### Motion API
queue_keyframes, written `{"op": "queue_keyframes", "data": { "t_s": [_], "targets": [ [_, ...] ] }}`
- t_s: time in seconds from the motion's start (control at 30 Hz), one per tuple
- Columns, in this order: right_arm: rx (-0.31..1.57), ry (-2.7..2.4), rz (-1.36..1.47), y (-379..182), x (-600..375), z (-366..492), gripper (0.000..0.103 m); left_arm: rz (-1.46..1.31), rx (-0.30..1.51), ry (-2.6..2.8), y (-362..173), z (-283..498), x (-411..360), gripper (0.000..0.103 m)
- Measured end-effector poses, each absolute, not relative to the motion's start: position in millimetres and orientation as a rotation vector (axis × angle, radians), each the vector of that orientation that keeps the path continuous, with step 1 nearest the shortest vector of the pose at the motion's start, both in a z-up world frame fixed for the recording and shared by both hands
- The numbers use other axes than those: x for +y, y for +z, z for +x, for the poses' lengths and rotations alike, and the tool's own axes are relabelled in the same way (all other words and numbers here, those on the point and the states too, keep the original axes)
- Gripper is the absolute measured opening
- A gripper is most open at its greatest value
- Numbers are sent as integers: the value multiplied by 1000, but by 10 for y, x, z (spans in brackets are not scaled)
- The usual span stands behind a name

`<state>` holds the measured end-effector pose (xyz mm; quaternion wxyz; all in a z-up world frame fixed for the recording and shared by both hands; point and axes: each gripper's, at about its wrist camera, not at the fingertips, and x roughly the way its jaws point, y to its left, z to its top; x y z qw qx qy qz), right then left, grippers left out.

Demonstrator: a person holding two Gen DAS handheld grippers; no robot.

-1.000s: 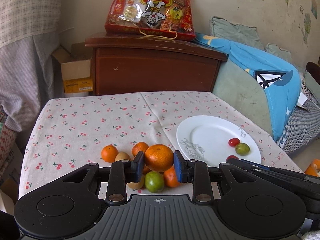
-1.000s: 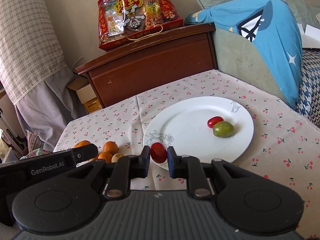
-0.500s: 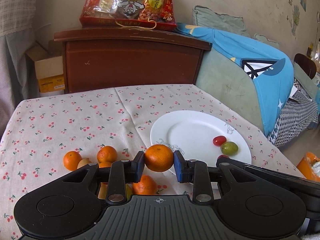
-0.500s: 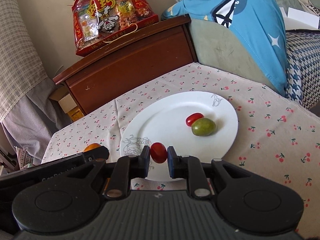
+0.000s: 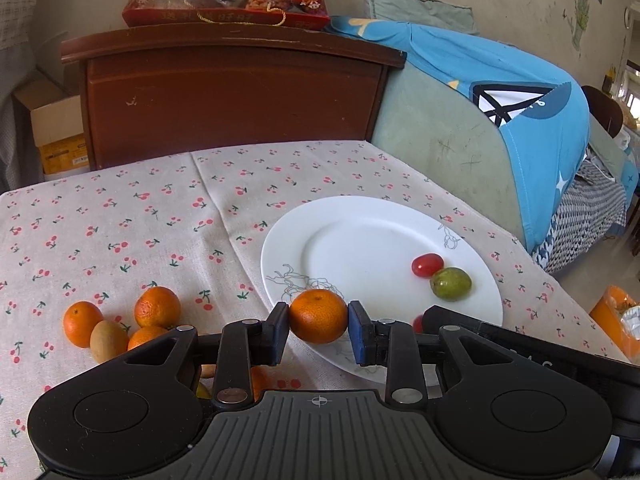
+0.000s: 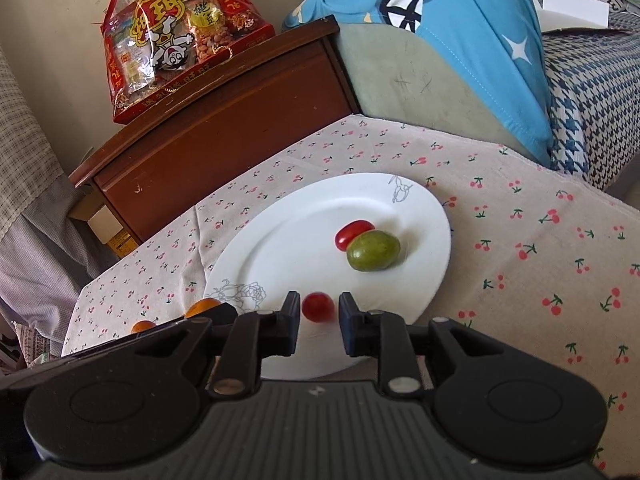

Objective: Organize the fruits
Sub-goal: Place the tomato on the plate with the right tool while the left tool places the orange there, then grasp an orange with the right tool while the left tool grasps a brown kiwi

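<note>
My left gripper (image 5: 318, 330) is shut on an orange mandarin (image 5: 318, 317) and holds it over the near left rim of the white plate (image 5: 360, 236). My right gripper (image 6: 319, 320) is open over the plate (image 6: 288, 236); a red cherry tomato (image 6: 318, 307) sits blurred between its jaws with gaps on both sides. On the plate lie another red tomato (image 6: 354, 233) and a green fruit (image 6: 373, 250), also in the left wrist view (image 5: 450, 283). Several mandarins (image 5: 157, 306) and a yellow-brown fruit (image 5: 109, 340) lie on the cloth at the left.
The table has a cherry-print cloth (image 5: 140, 216). Behind it stands a brown wooden cabinet (image 5: 232, 92) with a red snack bag (image 6: 176, 36) on top. A sofa with a blue cover (image 5: 532, 120) is at the right. A cardboard box (image 5: 56, 132) stands at the far left.
My left gripper carried the mandarin right, from above the fruit pile to the plate's rim. My right gripper moved over the plate and opened, letting go of the red tomato.
</note>
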<state>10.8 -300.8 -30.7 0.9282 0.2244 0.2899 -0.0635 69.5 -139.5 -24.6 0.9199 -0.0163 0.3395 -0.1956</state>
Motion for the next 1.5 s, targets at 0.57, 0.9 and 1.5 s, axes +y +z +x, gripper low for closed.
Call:
{"op": "queue_keyframes", "data": {
  "t_s": [0.57, 0.9, 1.5],
  "targets": [
    [568, -133, 423, -194, -2941, 26, 25, -69, 648, -335, 53, 599, -1190, 74],
    [583, -81, 368, -151, -2806, -68, 26, -88, 627, -260, 218, 416, -843, 80],
    [626, 61, 298, -190, -2495, -108, 30, -92, 721, -138, 49, 172, -318, 80]
  ]
}}
